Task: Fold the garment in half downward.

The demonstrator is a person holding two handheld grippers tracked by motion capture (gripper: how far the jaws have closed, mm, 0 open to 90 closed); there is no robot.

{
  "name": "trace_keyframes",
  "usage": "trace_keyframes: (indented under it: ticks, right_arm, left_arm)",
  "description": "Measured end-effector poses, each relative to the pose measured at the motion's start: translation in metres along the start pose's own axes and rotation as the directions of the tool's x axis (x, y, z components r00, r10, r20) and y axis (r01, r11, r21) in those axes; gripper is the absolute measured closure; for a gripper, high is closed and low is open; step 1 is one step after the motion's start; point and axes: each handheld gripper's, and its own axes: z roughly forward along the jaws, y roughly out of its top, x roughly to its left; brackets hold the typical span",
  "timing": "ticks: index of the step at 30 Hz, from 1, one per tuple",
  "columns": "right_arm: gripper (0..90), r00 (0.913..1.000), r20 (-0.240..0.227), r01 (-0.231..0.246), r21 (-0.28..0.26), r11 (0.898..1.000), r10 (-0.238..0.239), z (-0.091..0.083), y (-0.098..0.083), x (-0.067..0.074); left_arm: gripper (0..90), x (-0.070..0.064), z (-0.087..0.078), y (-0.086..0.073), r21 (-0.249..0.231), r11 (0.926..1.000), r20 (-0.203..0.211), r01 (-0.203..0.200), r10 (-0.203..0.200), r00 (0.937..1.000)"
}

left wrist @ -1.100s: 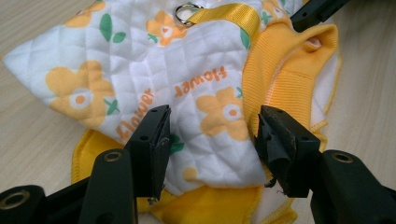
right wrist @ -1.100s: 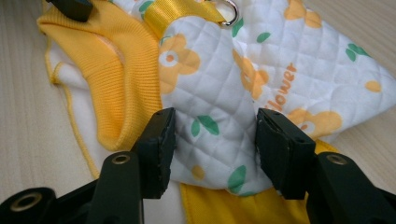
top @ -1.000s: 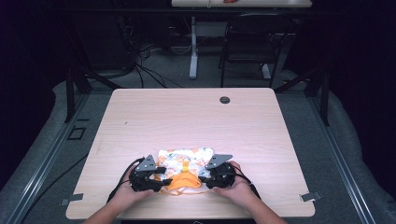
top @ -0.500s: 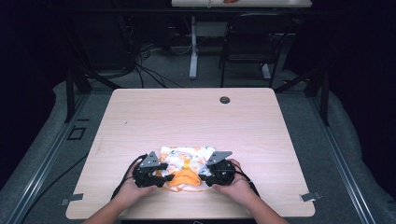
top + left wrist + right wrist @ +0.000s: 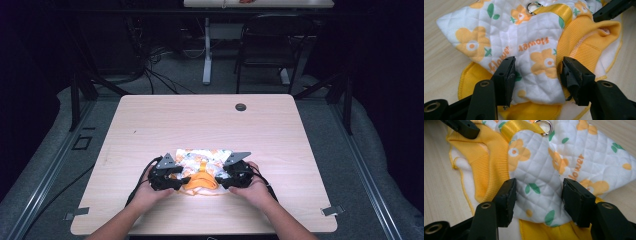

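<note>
Compared with one second ago, the two grippers have come a little closer to each other over the garment, and the hands sit slightly nearer the person's edge of the surface (image 5: 280, 125); the garment itself lies in almost the same place.

The left gripper (image 5: 167, 175) has its jaws spread, one on each side of a fold of the white quilted cloth, and the cloth fills the gap between them. I cannot tell if the pads already press it. The right gripper (image 5: 235, 172) is the same: jaws apart, a white quilted flap lying between them.

The small garment (image 5: 202, 167) lies on the near middle part of the surface, between the two hands. It is white quilted fabric with orange flowers, green leaves and the orange word "flower" (image 5: 532, 46). Its ribbed collar (image 5: 586, 40) is yellow-orange and stands open, and a yellow lining shows under the lower edge. A shiny yellow ribbon (image 5: 520, 126) holds a small metal ring (image 5: 544, 126) at the back of the garment. A dark round grommet (image 5: 241, 107) sits at the far side of the surface, well apart from the garment.
</note>
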Motion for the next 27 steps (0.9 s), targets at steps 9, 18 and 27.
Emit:
trace_keyframes:
  ticks: [9,18,27]
  right_arm:
    - [44.3,0.9999,0.009,-0.004,0.022,1.0,0.004,0.003,0.007,-0.008]
    - [44.1,0.9991,0.026,-0.032,0.001,0.999,0.032,0.009,0.01,-0.022]
    - [43.7,0.9985,0.034,-0.043,-0.014,0.999,0.044,0.012,0.012,-0.029]
  left_arm:
    - [45.9,0.008,0.008,0.008,0.006,0.9999,-0.019,0.009,-0.009,0.9998]
    - [46.3,0.02,0.019,0.015,-0.014,0.9996,-0.043,0.025,-0.025,0.9988]
    - [46.6,0.022,0.021,0.017,-0.031,0.9972,-0.047,0.068,-0.069,0.9965]
